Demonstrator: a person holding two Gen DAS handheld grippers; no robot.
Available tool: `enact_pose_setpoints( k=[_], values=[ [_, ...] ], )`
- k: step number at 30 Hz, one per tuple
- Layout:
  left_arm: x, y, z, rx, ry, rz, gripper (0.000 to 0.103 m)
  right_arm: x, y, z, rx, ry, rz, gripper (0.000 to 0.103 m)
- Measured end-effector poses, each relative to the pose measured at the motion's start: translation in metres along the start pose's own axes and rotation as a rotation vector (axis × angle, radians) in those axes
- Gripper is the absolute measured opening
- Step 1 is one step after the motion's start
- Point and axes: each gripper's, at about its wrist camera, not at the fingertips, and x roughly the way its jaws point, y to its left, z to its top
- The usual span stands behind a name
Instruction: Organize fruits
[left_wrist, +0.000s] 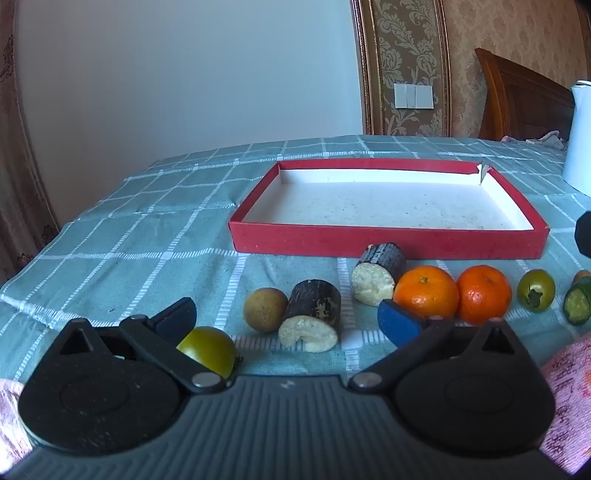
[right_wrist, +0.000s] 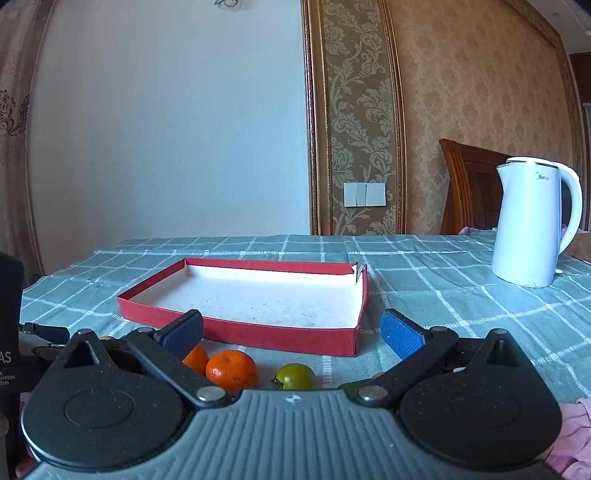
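A shallow red tray (left_wrist: 388, 242) with a white bottom lies on the checked tablecloth; it also shows in the right wrist view (right_wrist: 280, 334). In front of it lies a row of fruit: a green fruit (left_wrist: 208, 349), a brown round fruit (left_wrist: 265, 309), two dark-skinned cut pieces (left_wrist: 314, 317) (left_wrist: 378, 273), two oranges (left_wrist: 426, 291) (left_wrist: 484, 293), another green fruit (left_wrist: 536, 291) and a cucumber piece (left_wrist: 578, 304). My left gripper (left_wrist: 288, 317) is open and empty, low over the row. My right gripper (right_wrist: 291, 330) is open and empty above an orange (right_wrist: 232, 371) and a green fruit (right_wrist: 295, 376).
A white electric kettle (right_wrist: 532, 221) stands at the back right of the table. A wooden chair back (right_wrist: 469, 184) rises behind the table. Pink cloth (left_wrist: 570, 398) lies at the near right edge.
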Motion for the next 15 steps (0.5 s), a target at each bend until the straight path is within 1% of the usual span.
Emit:
enact_pose_setpoints(
  k=[2,3,4,9,15],
  values=[
    [-0.001,-0.007,-0.003,0.008,-0.006,0.006,0.103,0.000,0.000,-0.001,0.004,-0.002,0.000,0.103],
    [0.000,-0.002,0.002,-0.013,0.014,-0.009,0.103,0.000,0.000,-0.001,0.005,-0.003,0.000,0.103],
    [0.001,-0.002,0.002,-0.011,0.022,-0.008,0.103,0.000,0.000,-0.001,0.006,-0.002,0.000,0.103],
    [-0.001,-0.006,0.006,-0.033,0.038,-0.014,0.103,-0.003,-0.007,0.000,0.007,-0.001,-0.003,0.103],
    [-0.004,-0.009,0.006,-0.041,0.040,-0.013,0.103,-0.005,-0.013,0.002,0.002,-0.001,-0.020,0.103]
  ],
)
